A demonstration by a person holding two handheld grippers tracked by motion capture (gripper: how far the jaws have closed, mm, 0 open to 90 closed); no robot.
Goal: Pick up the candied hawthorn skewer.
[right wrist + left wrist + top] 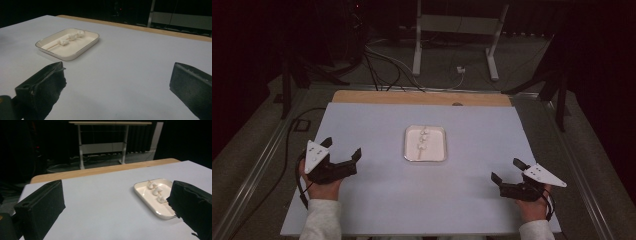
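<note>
A white tray (425,143) sits at the middle of the desk (362,200), a skewer (422,142) of pale lumps lying in it, long axis toward twelve o'clock. Left gripper (343,156) and right gripper (506,171) hover with fingers wide, empty. The tray lies at two o'clock from the left, ten o'clock from the right, roughly equally near.

The left gripper (343,148) sits low at the near left, held in the person's left hand (323,187), its two black jaws spread wide and empty. The right gripper (508,171) sits at the near right in the right hand (532,206), jaws likewise wide apart, gripping nothing. Both pale-sleeved forearms enter from the bottom edge, well apart.
</note>
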